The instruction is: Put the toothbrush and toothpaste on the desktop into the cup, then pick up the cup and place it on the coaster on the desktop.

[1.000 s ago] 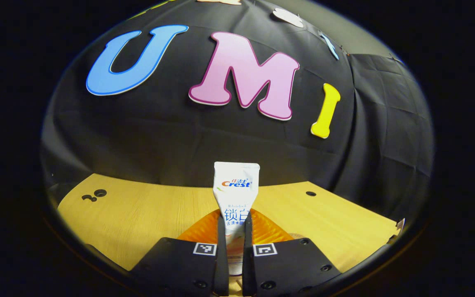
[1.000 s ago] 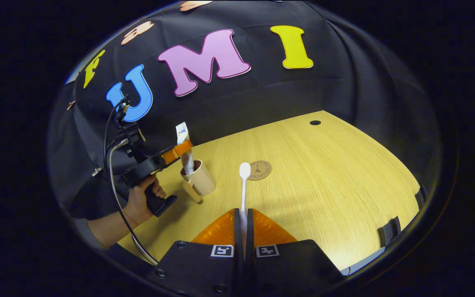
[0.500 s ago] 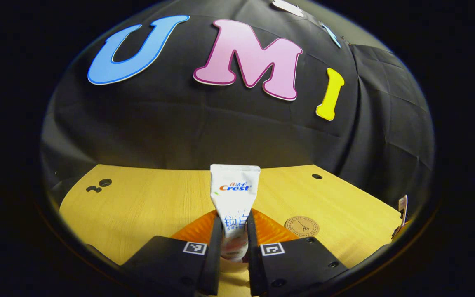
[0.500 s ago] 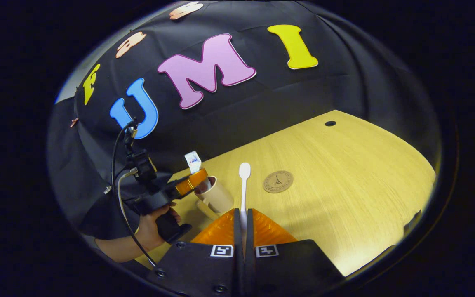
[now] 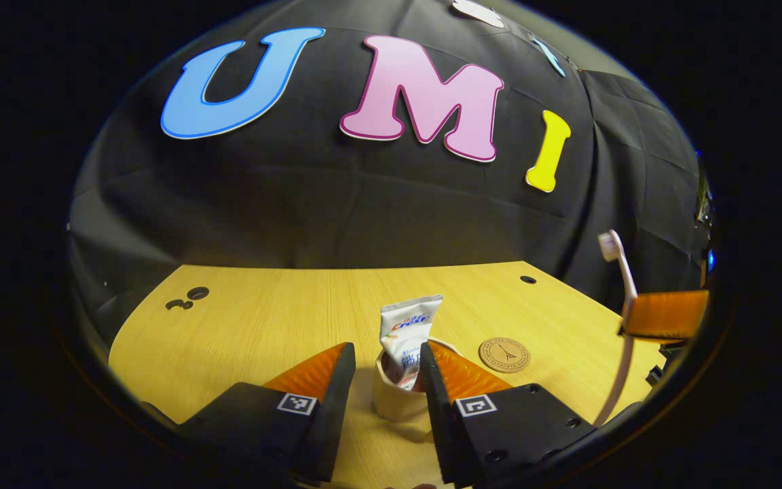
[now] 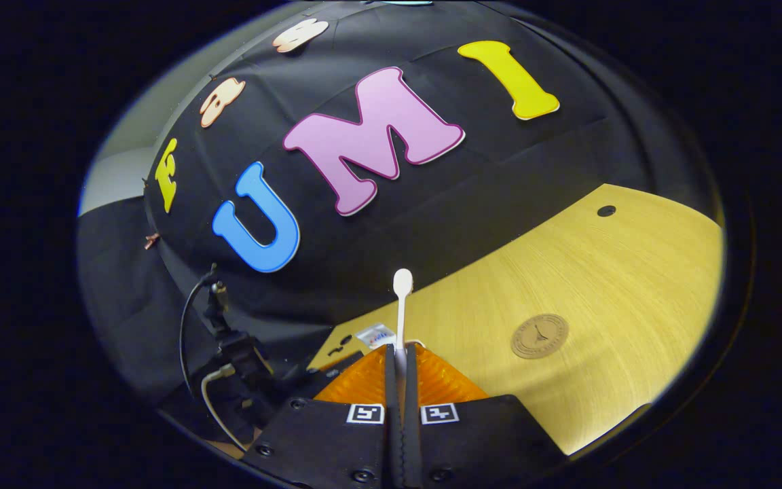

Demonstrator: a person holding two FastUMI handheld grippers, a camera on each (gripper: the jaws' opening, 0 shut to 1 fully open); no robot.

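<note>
The white toothpaste tube (image 5: 408, 326) stands tilted inside the beige cup (image 5: 394, 404) on the wooden desktop (image 5: 262, 319). My left gripper (image 5: 385, 350) is open, its fingers either side of the cup and apart from the tube. The round brown coaster (image 5: 504, 354) lies to the cup's right. At the right edge, the white toothbrush (image 5: 625, 285) stands upright in the right gripper (image 5: 666, 314). In the right gripper view, my right gripper (image 6: 401, 353) is shut on the toothbrush (image 6: 402, 305), head up. The tube's top (image 6: 375, 335) shows just left of it, the coaster (image 6: 540, 335) to the right.
The desktop has cable holes at its back right (image 5: 528, 279) and back left (image 5: 197, 293). The black cloth wall (image 5: 364, 217) closes the back. In the right gripper view, the left gripper's body and cable (image 6: 235, 353) sit low on the left.
My left gripper has opened and let the toothpaste go into the cup, then drawn back. My right gripper has carried the toothbrush left, towards the cup.
</note>
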